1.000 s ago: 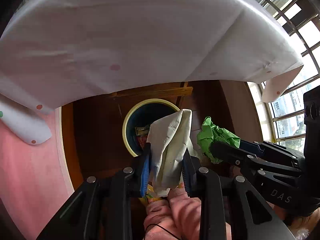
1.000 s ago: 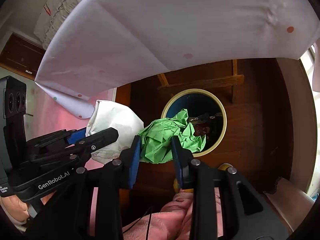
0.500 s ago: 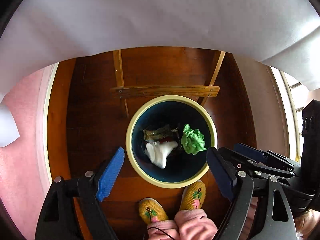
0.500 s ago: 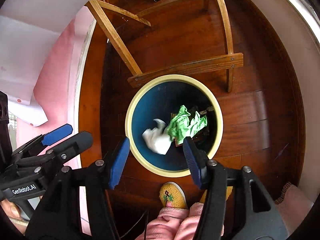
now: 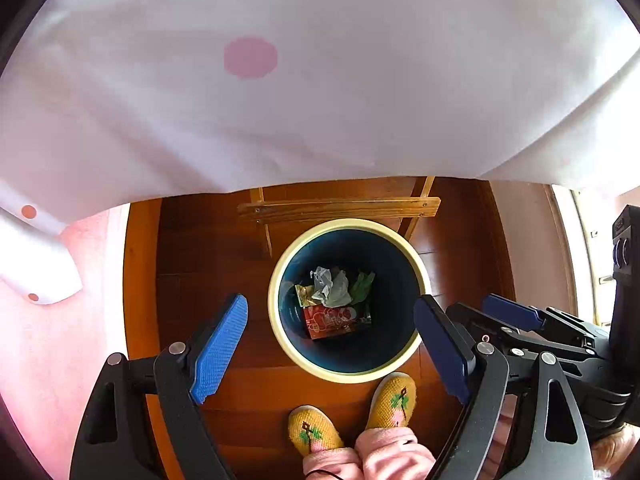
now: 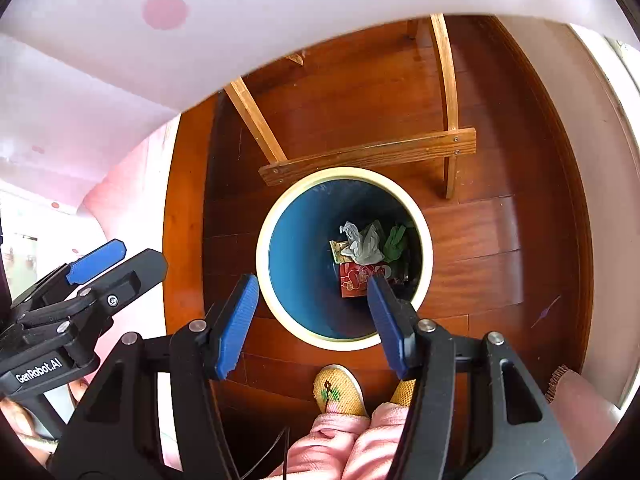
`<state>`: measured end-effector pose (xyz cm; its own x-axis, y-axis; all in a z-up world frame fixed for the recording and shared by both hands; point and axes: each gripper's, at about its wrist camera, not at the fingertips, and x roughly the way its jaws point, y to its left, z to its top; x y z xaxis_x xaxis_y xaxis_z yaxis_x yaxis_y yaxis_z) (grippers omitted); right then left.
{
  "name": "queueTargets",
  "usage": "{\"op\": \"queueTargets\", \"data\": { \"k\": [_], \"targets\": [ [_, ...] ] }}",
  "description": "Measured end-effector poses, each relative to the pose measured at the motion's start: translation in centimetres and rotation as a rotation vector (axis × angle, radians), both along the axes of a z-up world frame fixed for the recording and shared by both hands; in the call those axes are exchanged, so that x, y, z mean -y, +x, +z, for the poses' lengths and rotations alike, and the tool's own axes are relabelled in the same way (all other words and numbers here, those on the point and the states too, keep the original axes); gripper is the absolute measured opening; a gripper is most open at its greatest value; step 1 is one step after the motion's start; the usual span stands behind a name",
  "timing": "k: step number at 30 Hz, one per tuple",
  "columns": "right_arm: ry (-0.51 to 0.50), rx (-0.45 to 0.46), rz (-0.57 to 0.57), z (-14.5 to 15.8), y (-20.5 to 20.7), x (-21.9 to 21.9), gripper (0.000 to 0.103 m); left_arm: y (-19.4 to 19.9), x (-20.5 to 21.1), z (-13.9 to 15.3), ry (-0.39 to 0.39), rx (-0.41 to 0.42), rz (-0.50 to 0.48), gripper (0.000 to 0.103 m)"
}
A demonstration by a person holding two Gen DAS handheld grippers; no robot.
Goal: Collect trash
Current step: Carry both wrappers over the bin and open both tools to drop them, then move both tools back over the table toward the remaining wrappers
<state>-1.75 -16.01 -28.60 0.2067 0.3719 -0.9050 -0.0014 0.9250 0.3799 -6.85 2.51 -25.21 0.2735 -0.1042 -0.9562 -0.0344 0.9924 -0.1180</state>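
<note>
A round blue bin with a cream rim [image 5: 276, 304] [image 6: 262, 248] stands on the wooden floor directly below both grippers. At its bottom lie a crumpled white paper [image 5: 331, 286] [image 6: 362, 244], a crumpled green paper [image 5: 362, 286] [image 6: 395, 242] beside it, and a red wrapper [image 5: 336, 320] [image 6: 354, 278]. My left gripper [image 5: 332, 344] hangs open above the bin with nothing between its blue pads. My right gripper [image 6: 314, 320] is open and empty too, high over the bin's near rim.
A white dotted tablecloth [image 5: 304, 72] [image 6: 200, 32] overhangs the top of both views. Wooden table legs and a crossbar [image 5: 340, 208] [image 6: 368, 156] stand just behind the bin. The person's yellow slippers [image 5: 390, 400] [image 6: 338, 392] are on the floor in front of the bin. A pink mat [image 5: 48, 352] lies to the left.
Both grippers opened and let go of their papers. The white and green crumpled papers fell into the bin and now lie at its bottom.
</note>
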Motion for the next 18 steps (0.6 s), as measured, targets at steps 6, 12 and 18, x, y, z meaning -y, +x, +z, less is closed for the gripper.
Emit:
{"op": "queueTargets", "data": {
  "k": [6,12,18],
  "targets": [
    [-0.030,0.025,0.021,4.7,-0.3,-0.4,0.054,-0.3,0.3,4.9,0.005,0.018,-0.007,0.087],
    [-0.057,0.044,0.029,10.9,-1.2,-0.4,0.054,-1.0,0.8,11.3,0.011,0.050,-0.028,0.087],
    [-0.071,0.083,0.052,17.9,-2.1,-0.2,0.059,-1.9,0.6,18.3,0.001,0.089,-0.024,0.087]
  ]
}}
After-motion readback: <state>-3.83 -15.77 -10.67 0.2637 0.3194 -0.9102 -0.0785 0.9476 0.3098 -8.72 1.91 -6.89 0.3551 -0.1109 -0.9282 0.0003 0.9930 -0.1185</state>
